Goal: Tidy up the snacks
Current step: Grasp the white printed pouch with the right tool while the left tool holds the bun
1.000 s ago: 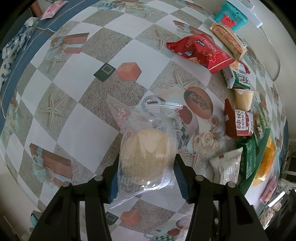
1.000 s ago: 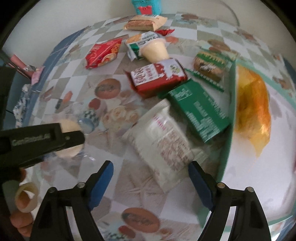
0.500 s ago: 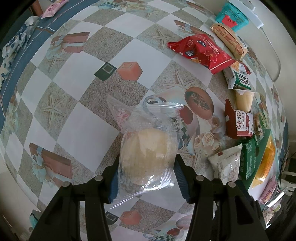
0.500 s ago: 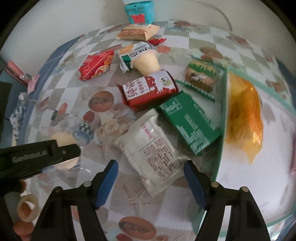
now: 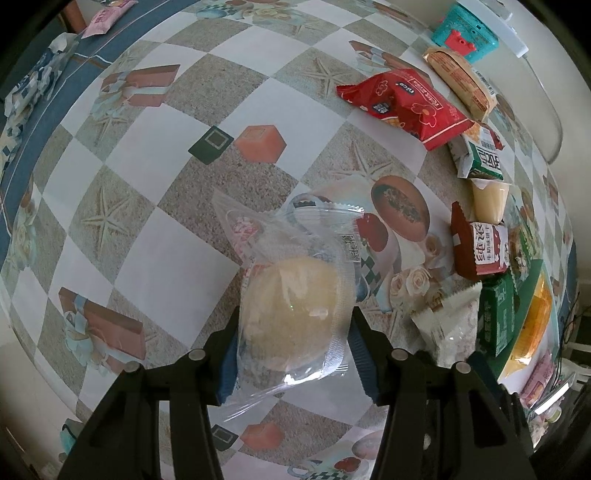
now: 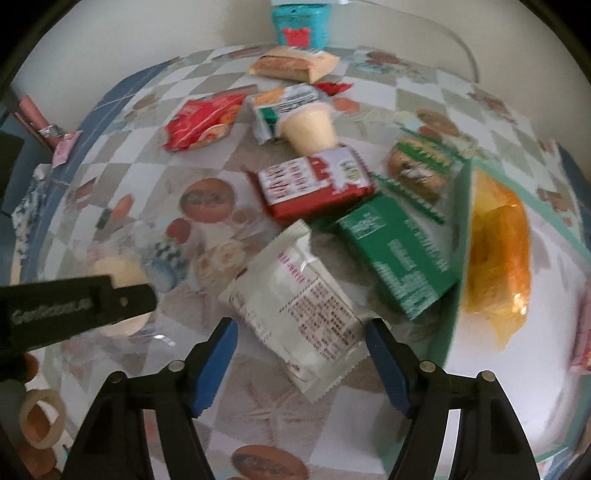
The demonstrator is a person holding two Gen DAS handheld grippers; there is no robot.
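Note:
My left gripper [image 5: 293, 349] is shut on a clear-wrapped pale round bun [image 5: 291, 310], held just above the patterned tablecloth. The bun also shows at the left of the right wrist view [image 6: 118, 273], partly behind the left gripper's black finger. My right gripper [image 6: 299, 360] is open and empty, its blue pads either side of the near end of a white snack packet [image 6: 299, 310]. Beyond lie a green box [image 6: 399, 254], a red-and-white biscuit pack [image 6: 314, 182], a pudding cup [image 6: 310, 129] and a red snack bag [image 6: 201, 122].
A white tray with a green rim [image 6: 458, 236] at the right holds an orange bag [image 6: 496, 254]. A teal container [image 6: 299, 20] stands at the back by the wall. A tan wrapped bar [image 6: 291, 66] and a cookie pack [image 6: 417, 166] lie nearby. A tape roll [image 6: 40, 417] sits at the lower left.
My right gripper has moved forward and closed in over the white packet, which now lies between its pads. My left gripper still holds the bun, almost unmoved.

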